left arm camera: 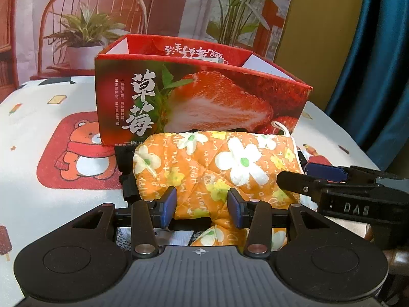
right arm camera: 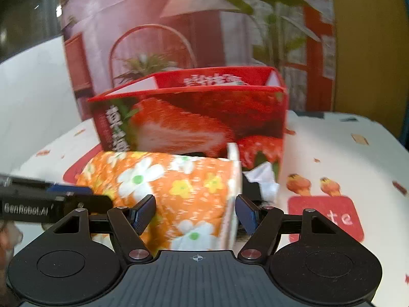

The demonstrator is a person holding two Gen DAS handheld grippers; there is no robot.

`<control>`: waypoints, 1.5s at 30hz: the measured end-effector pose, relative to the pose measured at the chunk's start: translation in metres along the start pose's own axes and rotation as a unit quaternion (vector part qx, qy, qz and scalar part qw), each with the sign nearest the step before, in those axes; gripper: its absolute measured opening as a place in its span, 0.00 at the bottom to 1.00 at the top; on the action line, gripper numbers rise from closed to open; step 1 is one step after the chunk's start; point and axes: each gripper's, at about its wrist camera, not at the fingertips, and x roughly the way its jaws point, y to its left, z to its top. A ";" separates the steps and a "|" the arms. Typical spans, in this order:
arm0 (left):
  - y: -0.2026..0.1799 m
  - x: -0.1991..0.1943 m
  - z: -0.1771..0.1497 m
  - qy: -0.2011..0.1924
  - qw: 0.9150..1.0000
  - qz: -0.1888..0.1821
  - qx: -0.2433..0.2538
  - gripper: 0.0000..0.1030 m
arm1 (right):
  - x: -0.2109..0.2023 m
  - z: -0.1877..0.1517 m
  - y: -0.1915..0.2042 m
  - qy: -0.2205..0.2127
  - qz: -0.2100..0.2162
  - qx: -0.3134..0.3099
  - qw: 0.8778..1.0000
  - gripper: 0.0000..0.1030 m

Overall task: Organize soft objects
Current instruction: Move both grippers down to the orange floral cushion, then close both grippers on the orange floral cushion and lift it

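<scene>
An orange oven mitt with white and yellow flowers (left arm camera: pixel 214 166) lies on the table in front of an open red strawberry box (left arm camera: pixel 202 97). My left gripper (left arm camera: pixel 202 206) has its blue pads pressed into the mitt's near edge, pinching a fold. My right gripper (right arm camera: pixel 195 211) straddles the mitt's white cuff end (right arm camera: pixel 231 199), pads apart and just touching the fabric. The right gripper's fingers (left arm camera: pixel 322 172) show at the mitt's right side in the left wrist view. Black fabric (left arm camera: pixel 125 176) lies under the mitt.
The box (right arm camera: pixel 194 120) stands open-topped on a white cartoon tablecloth (left arm camera: pixel 38 117). A crumpled white cloth (right arm camera: pixel 263 179) lies by the box's right corner. A printed backdrop stands behind, a blue curtain (left arm camera: pixel 370 76) to the right.
</scene>
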 end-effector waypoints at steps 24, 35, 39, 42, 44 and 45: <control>0.001 0.000 -0.001 0.003 1.000 0.003 0.008 0.45 | -0.008 0.000 -0.005 0.018 0.041 0.070 0.996 0.52; -0.001 -0.001 -0.001 0.004 1.000 0.005 0.012 0.45 | -0.016 0.002 0.008 0.006 0.051 0.041 0.998 0.28; 0.000 -0.002 -0.001 0.003 1.000 0.002 0.010 0.45 | -0.010 -0.003 0.004 0.015 0.044 0.044 0.998 0.22; 0.006 -0.006 0.000 -0.003 1.000 -0.008 -0.005 0.45 | -0.005 -0.007 0.002 0.021 0.040 0.042 0.998 0.20; 0.009 -0.011 0.002 -0.012 1.000 -0.014 -0.018 0.45 | -0.003 -0.009 0.002 0.022 0.038 0.037 0.998 0.20; 0.012 -0.014 0.003 -0.017 0.999 -0.017 -0.026 0.45 | -0.002 -0.009 0.003 0.022 0.037 0.035 0.998 0.19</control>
